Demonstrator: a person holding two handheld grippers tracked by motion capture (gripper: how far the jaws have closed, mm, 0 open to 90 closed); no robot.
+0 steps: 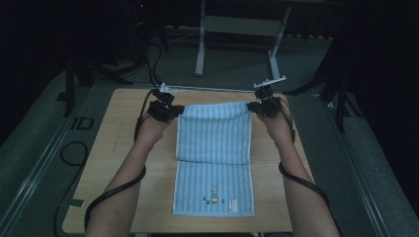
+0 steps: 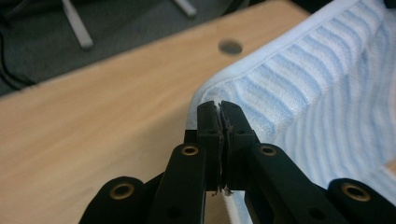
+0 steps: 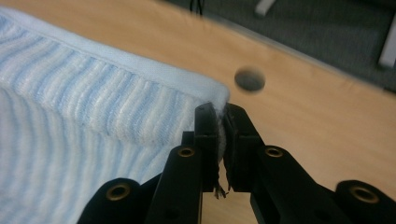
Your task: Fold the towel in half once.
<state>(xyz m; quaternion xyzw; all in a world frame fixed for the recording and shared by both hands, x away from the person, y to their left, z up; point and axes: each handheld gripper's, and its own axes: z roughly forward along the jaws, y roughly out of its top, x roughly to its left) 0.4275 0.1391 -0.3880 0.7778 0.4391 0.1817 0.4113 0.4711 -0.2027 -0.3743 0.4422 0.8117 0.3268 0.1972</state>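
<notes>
a light-blue striped towel (image 1: 214, 158) lies lengthwise down the middle of the wooden tabletop (image 1: 113, 148), w/ its far part lifted and doubled back over itself; the fold line runs across the towel abt halfway along, and the near half lies flat w/ a small printed motif and a label by the near hem. the left gripper (image 1: 168, 109) sits at the towel's far left corner, the right gripper (image 1: 262, 106) at its far right corner, both at the same level, w/ the raised hem stretched between them. in the left gripper view (image 2: 219, 109) the jaws are pinched tight on the white-edged corner of the towel, a sliver of cloth and a few loose threads showing between the pads. in the right gripper view (image 3: 218, 114) the jaws are likewise clamped on the other corner, frayed threads hanging below the pads. a round hole in the tabletop (image 2: 230, 46) lies beyond the towel corner in the left gripper view, and one (image 3: 250, 79) shows just past the corner in the right gripper view. both forearms reach in on either side of the towel, black cables trailing back along them. beyond the tabletop's far edge, past the towel, stand grey metal frame legs (image 1: 200, 44) on dark carpet
</notes>
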